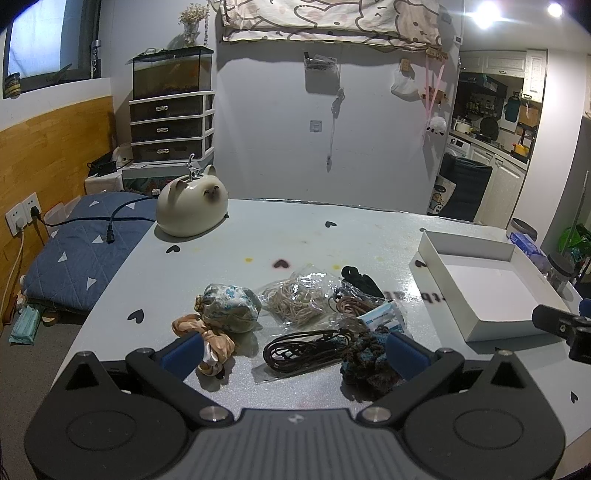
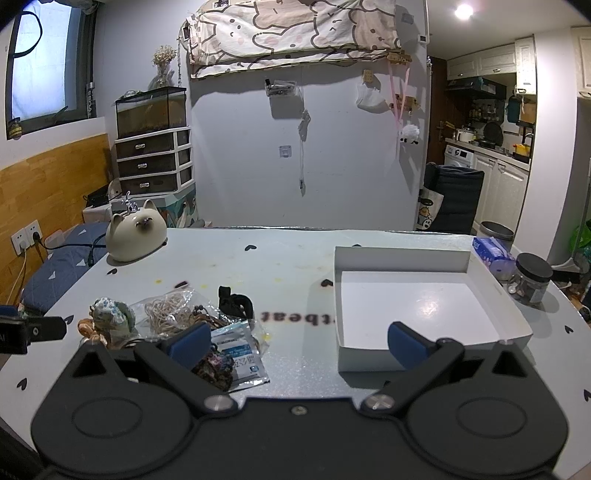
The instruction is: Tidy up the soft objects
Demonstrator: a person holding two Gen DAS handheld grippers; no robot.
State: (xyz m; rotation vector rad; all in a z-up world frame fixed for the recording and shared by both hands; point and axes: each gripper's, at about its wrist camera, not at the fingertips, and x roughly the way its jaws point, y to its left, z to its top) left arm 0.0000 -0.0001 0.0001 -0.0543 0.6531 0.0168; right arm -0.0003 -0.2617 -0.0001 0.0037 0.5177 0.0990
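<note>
Table (image 2: 295, 266) print reading reversed "tbeat" (image 2: 295, 318), white box (image 2: 402, 258) beside it

Both grippers — left (image 1: 293, 349), right (image 2: 297, 345) — fingers apart

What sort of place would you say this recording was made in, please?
Most likely a small lived-in flat: a kitchen nook with a washing machine opens on the right, a glass tank sits on plastic drawers, and a cartoon-print quilt hangs on the wall.

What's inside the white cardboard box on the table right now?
Nothing visible: the white cardboard box shows a bare white floor. Its nearest corner is hidden behind the right tongs.
</note>
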